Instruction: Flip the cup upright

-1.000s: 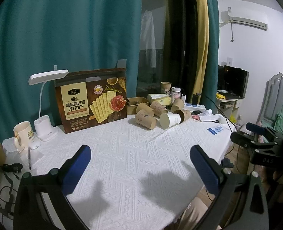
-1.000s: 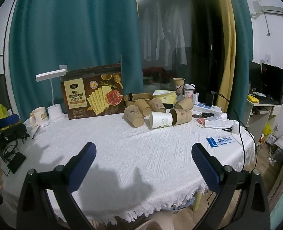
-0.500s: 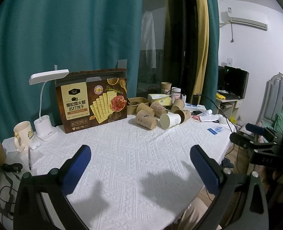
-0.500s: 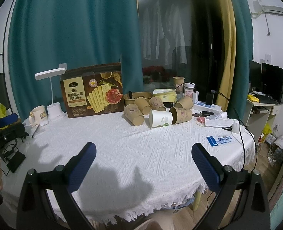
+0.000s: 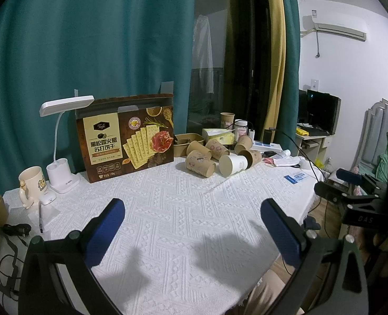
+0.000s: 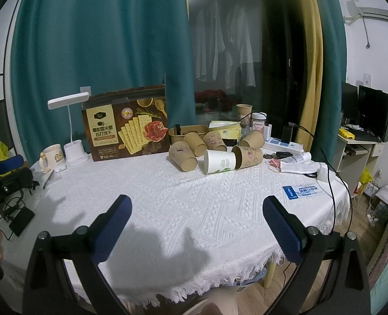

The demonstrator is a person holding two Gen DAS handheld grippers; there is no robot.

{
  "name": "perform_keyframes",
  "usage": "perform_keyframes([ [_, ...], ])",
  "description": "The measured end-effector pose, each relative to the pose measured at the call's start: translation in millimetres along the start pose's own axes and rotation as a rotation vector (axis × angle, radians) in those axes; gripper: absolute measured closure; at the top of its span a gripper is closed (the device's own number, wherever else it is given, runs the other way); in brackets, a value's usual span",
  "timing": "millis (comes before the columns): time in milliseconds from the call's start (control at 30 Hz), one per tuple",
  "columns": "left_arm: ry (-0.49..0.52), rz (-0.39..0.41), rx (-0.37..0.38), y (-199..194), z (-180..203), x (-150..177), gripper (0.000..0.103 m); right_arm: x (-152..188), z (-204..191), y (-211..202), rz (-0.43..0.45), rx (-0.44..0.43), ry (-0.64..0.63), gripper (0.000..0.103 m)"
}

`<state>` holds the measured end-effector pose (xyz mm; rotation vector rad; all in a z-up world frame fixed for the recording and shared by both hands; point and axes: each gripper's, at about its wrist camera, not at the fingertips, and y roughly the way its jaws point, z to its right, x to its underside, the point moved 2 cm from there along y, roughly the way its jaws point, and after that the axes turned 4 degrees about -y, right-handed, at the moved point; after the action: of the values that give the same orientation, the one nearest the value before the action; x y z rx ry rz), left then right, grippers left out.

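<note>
**Both grippers wide open, cups tipped over at the far side of the table**

Left gripper (image 5: pixel 192 227) held above the near part of the white tablecloth (image 5: pixel 183 210), blue fingertips (image 5: pixel 107 223) spread far apart, nothing between them. Right gripper (image 6: pixel 195 225) likewise spread wide over the cloth, empty, well short of the cups. Seen too in the left wrist view at the far right edge, held in a hand.

Lying on its side toward the back of the table: a white paper cup (image 6: pixel 220 162), open mouth turned to the left in the right wrist view, touching a brown paper cup (image 6: pixel 247 156) on its right. Just to its left, another brown cup on its side (image 6: pixel 182 156), with more brown cups tumbled behind. Standing upright farther back, one brown cup (image 6: pixel 244 111).

At the left rear: a cracker box (image 6: pixel 127 128) upright, a white desk lamp (image 6: pixel 71 131), a cream mug (image 6: pixel 50 157). Near the right edge, a blue-and-white card (image 6: pixel 303 191) flat on the cloth.
</note>
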<state>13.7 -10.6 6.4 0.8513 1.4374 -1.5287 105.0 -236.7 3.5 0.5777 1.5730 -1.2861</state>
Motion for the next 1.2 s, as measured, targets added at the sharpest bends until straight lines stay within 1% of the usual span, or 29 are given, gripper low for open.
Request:
perform_keyframes([
  [833, 0.002, 0.001, 0.0, -0.6, -0.5, 0.7, 0.0, 1.1, 3.1, 0.0, 0.0, -0.002, 0.003, 0.004],
  [1000, 0.021, 0.006, -0.016, 3.4, -0.2, 1.1, 0.0, 2.4, 4.5, 0.8, -0.001, 0.0, 0.005, 0.004],
  [1133, 0.031, -0.03, 0.018, 20.3, 4.6, 2.9, 0.0, 4.1, 16.0, 12.6, -0.018, 0.002, 0.009, 0.004],
  [1200, 0.04, -0.049, 0.048, 33.7, 8.0, 3.0, 0.0, 3.4, 21.2, 22.1, -0.029, 0.006, 0.009, 0.004],
])
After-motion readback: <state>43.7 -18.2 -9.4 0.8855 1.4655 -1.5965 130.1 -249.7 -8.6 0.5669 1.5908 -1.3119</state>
